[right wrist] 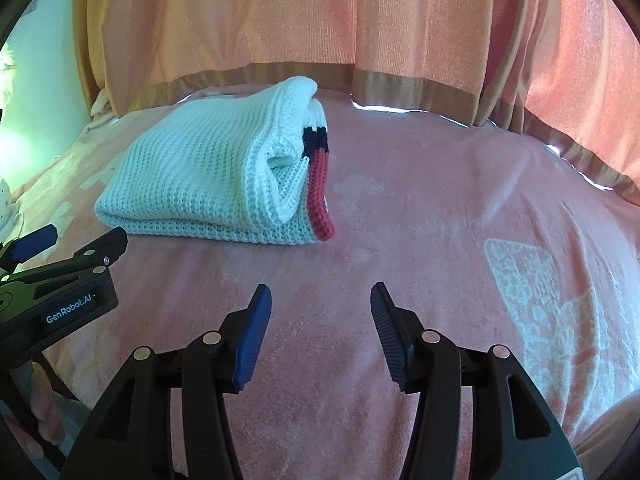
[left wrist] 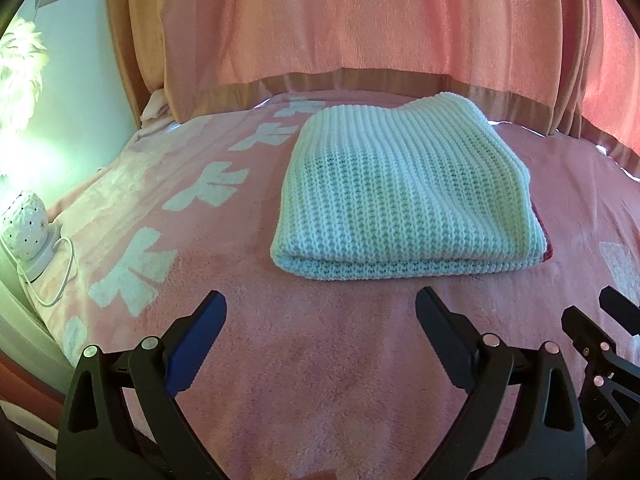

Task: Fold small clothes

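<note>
A white ribbed knit sweater [left wrist: 404, 196] lies folded into a thick rectangle on the pink bed cover [left wrist: 320, 360]. From the right wrist view the same sweater [right wrist: 208, 176] shows its open side, with a red and black striped hem [right wrist: 320, 184] at its right edge. My left gripper [left wrist: 320, 312] hovers open in front of the fold's near edge, nothing between its fingers. My right gripper [right wrist: 320, 304] is open too, over bare cover, in front of and to the right of the sweater. The left gripper [right wrist: 80, 248] shows at that view's left edge.
Pink curtains [left wrist: 360, 20] with a tan band hang behind the bed. A white dotted lamp base [left wrist: 28, 228] with a white cable [left wrist: 64, 272] sits at the bed's left edge. White bow patterns [left wrist: 132, 268] mark the cover. The right gripper's fingers [left wrist: 600, 328] show at lower right.
</note>
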{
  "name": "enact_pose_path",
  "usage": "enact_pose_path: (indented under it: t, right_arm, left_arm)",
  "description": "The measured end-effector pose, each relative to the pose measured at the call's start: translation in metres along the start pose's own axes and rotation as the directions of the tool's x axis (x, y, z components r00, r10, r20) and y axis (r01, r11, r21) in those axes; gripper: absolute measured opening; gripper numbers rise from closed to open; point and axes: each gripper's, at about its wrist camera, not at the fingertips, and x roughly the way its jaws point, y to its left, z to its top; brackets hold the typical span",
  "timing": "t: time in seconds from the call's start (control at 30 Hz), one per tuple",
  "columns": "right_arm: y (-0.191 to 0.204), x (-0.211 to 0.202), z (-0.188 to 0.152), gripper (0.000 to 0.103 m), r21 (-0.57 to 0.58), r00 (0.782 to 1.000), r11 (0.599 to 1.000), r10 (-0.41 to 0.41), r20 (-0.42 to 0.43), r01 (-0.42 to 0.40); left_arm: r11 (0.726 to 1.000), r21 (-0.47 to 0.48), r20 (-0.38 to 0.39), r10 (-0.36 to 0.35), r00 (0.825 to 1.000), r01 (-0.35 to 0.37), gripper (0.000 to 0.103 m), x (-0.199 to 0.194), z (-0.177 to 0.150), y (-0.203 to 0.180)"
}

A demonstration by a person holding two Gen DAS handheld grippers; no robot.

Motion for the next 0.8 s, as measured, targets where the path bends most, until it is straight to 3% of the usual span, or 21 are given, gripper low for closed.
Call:
enact_pose_path:
  t: [0.4, 0.8]
  right_arm:
    - [-0.003, 0.0029, -0.0011, 0.052, 0.005, 1.0, 1.0, 0.018, -0.011, -0.018]
    - [-0.0032, 0.0036, -0.0024, 0.055, 0.005, 1.0, 1.0, 0.014, -0.009, -0.014]
  left_arm:
    - [1.0, -0.005, -0.031, -0.025, 0.999, 0.025, 0.093, 0.0041, -0.004, -0.0041]
    - [1.0, 0.009, -0.037, -0.003, 0.999, 0.003, 0.093, 0.0078, -0.0054, -0.0048]
